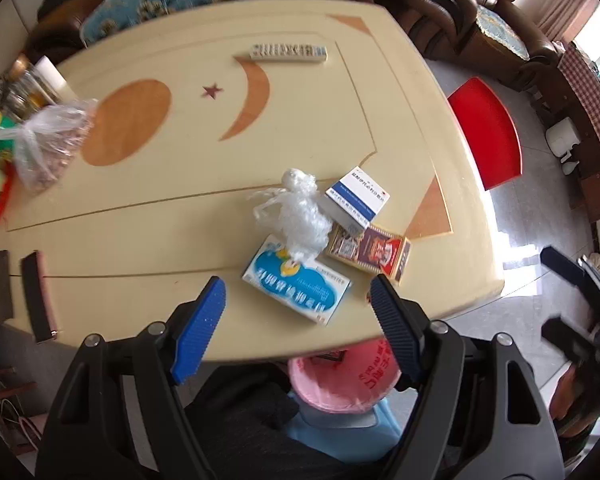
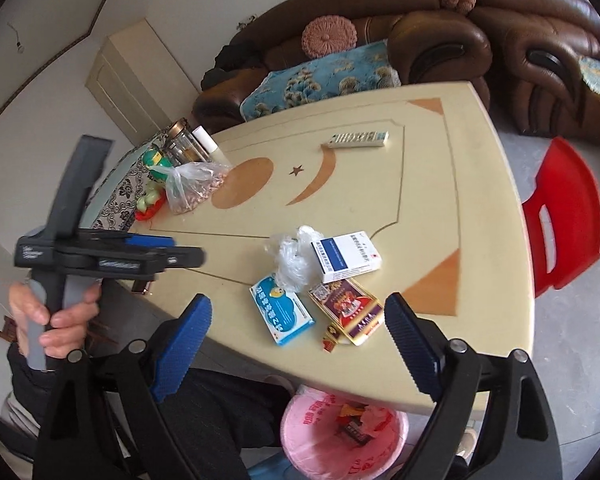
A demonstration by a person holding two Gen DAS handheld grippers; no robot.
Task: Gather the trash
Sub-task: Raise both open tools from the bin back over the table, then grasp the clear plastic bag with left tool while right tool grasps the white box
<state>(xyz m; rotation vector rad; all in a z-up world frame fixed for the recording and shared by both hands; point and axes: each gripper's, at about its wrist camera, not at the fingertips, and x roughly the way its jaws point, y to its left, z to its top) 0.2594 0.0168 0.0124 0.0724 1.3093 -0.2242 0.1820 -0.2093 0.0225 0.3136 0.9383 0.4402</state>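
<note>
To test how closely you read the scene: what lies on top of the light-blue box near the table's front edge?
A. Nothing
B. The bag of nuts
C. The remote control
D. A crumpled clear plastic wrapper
D: the crumpled clear plastic wrapper rests partly on the light-blue box, overlapping its far end; the remote control lies far across the table.

Brown leather sofa [image 2: 440, 36] behind cream table [image 2: 440, 208], grey floor [image 2: 572, 360].

You're in a home living rm: brown leather sofa [image 2: 440, 36] w/ round cushions [image 2: 329, 36] behind a cream table [image 2: 480, 184], TV remote [image 2: 358, 139] on it, red plastic chair [image 2: 568, 216] beside, pink-lined bin [image 2: 342, 420] on tile floor.
</note>
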